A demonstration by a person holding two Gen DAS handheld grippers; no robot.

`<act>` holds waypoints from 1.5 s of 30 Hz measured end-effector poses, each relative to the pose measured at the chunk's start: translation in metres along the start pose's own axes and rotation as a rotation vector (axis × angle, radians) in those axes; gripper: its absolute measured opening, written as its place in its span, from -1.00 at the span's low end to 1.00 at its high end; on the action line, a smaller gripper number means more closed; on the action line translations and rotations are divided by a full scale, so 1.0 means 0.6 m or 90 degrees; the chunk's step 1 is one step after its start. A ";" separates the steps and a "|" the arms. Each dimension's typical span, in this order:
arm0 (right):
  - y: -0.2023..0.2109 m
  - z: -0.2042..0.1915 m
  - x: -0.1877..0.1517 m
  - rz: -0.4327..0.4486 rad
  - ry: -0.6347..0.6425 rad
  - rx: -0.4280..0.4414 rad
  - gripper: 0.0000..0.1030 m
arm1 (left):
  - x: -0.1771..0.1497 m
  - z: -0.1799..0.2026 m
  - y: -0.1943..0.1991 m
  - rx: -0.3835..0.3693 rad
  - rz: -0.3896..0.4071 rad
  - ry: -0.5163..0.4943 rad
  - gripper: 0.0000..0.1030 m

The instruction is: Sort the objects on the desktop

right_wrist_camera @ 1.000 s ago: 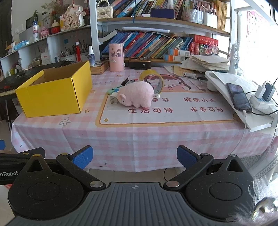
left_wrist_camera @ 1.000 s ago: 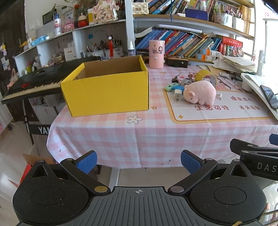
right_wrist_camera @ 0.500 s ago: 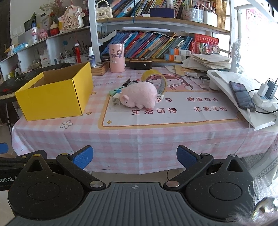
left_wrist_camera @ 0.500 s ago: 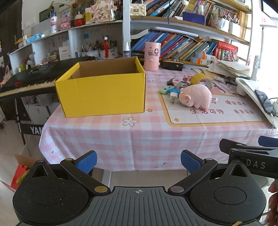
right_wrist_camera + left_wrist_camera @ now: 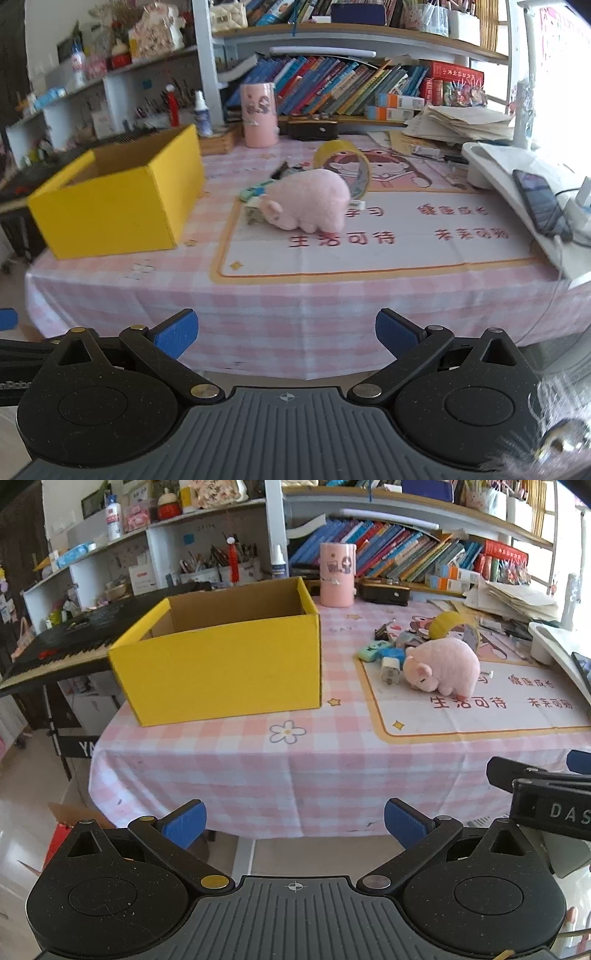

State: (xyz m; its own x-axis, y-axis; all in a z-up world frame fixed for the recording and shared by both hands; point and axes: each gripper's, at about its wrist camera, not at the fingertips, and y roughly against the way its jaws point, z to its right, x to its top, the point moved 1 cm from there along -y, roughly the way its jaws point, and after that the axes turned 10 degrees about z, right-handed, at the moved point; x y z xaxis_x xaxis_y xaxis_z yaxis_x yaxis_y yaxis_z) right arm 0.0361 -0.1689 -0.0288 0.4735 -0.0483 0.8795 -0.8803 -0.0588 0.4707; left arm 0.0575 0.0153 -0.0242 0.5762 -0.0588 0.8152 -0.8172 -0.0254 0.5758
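An open yellow cardboard box stands on the left of the pink checked table. A pink plush pig lies on the printed mat, with a white plug, mint and blue small items and a yellow tape roll around it. My left gripper is open and empty, before the table's front edge. My right gripper is open and empty, also short of the edge, facing the pig.
A pink cylinder cup and a black case stand at the back. A white stand with a phone fills the right side. A keyboard piano sits left of the table. Bookshelves rise behind.
Both grippers have moved forward toward the table; the box and pig look larger. Both stay open and empty. The right view is slightly blurred by motion.
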 end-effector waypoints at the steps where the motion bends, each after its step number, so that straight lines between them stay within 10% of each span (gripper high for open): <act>1: -0.006 0.006 0.003 -0.001 -0.003 0.003 1.00 | 0.002 0.003 -0.004 0.001 -0.002 0.000 1.00; 33: -0.168 0.251 0.130 0.037 -0.044 0.011 1.00 | 0.145 0.233 -0.163 -0.037 0.008 -0.007 1.00; 45: -0.233 0.329 0.163 0.038 -0.052 0.033 1.00 | 0.189 0.345 -0.263 -0.065 0.019 -0.145 1.00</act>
State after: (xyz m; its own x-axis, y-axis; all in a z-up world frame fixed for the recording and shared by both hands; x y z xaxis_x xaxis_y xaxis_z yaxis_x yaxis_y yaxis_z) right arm 0.2114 -0.3625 -0.0223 0.4227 -0.1337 0.8964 -0.9054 -0.1053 0.4113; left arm 0.2490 -0.1936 -0.0358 0.5253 -0.2813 0.8031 -0.8213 0.0791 0.5650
